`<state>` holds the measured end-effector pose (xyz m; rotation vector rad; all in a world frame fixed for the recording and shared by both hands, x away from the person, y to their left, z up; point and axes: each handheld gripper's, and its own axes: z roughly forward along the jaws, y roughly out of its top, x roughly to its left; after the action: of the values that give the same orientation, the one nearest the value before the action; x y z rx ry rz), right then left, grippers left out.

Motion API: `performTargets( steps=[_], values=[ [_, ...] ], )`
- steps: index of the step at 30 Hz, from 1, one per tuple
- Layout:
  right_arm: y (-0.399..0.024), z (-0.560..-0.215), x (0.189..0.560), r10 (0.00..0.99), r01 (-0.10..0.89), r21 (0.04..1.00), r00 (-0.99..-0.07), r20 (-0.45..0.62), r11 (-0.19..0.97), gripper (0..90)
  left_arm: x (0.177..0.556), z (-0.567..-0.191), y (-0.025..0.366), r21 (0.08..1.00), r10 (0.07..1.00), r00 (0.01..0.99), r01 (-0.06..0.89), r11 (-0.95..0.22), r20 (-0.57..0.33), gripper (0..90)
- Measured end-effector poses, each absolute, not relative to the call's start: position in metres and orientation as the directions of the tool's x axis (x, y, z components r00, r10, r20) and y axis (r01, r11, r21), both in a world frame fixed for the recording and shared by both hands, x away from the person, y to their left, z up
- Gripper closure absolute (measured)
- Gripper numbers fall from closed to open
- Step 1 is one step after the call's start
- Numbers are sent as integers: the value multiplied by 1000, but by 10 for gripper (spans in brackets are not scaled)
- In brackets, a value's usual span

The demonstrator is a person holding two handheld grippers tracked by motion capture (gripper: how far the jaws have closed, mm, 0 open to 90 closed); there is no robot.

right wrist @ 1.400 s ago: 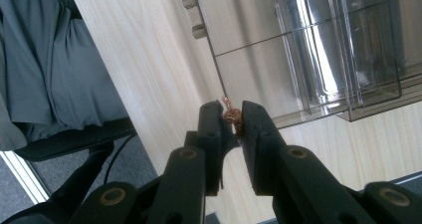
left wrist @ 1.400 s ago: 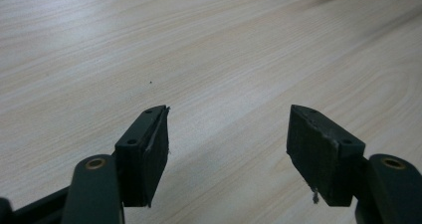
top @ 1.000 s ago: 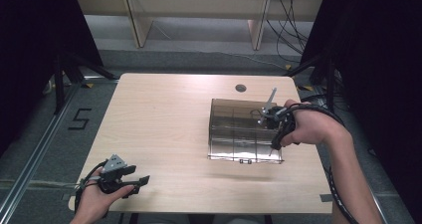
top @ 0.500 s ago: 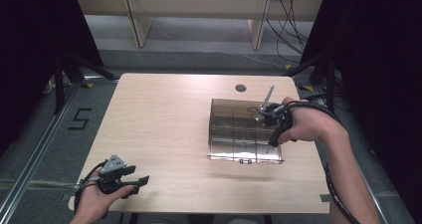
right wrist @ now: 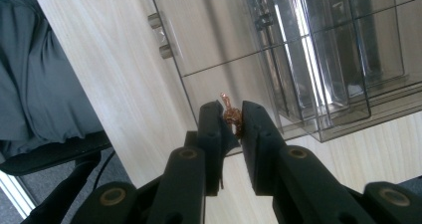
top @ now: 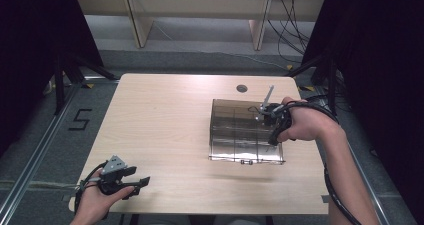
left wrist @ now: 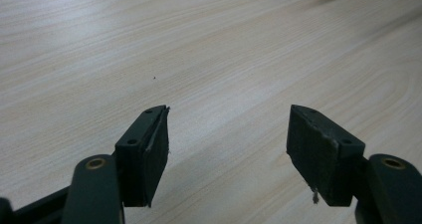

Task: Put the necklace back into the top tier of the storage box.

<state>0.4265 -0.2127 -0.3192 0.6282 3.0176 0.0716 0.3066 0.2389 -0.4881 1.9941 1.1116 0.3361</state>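
Right gripper view shows a small coppery, twisted piece (right wrist: 231,115), perhaps a bit of wire or a tiny spring, though it is too small and blurred to name with certainty. It is pinched between the two black jaws of the right gripper (right wrist: 232,122), which are pressed close together on it, with only its upper tip poking out above the pads. Just beyond the jaws lies a smoky clear plastic organizer box (right wrist: 318,59) divided into compartments by thin walls, with a pair of small latches on the edge that faces the person. In that view the held piece sits over the near, flat part of the box rather than inside any one compartment; which compartment is closest I cannot tell.

In the high view the right gripper (top: 270,116) is held over the right rear part of the organizer box (top: 240,135), which rests on the right half of the light wooden table (top: 165,115). A small round hole (top: 242,88) sits in the tabletop behind the box.

The left gripper (top: 131,181) hovers low at the front left corner of the table, well apart from the box. In the left gripper view its jaws stand spread wide with only bare wood grain between them
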Motion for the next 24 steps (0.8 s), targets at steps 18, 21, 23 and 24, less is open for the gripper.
performTargets(
  steps=[18,21,23,24],
  values=[
    [-216,-326,434,408,405,61,-910,-67,912,796,307,-488,239,756,803,578,590,-286,-147,327],
    [-217,-328,436,408,405,57,-911,-67,913,796,307,-488,239,757,804,576,589,-285,-146,327],
    [-218,-330,436,409,406,58,-909,-77,912,796,307,-488,239,757,804,576,588,-284,-146,327],
    [-218,-331,437,412,409,54,-909,-67,911,796,307,-488,239,756,804,577,589,-286,-146,327]
  ],
)
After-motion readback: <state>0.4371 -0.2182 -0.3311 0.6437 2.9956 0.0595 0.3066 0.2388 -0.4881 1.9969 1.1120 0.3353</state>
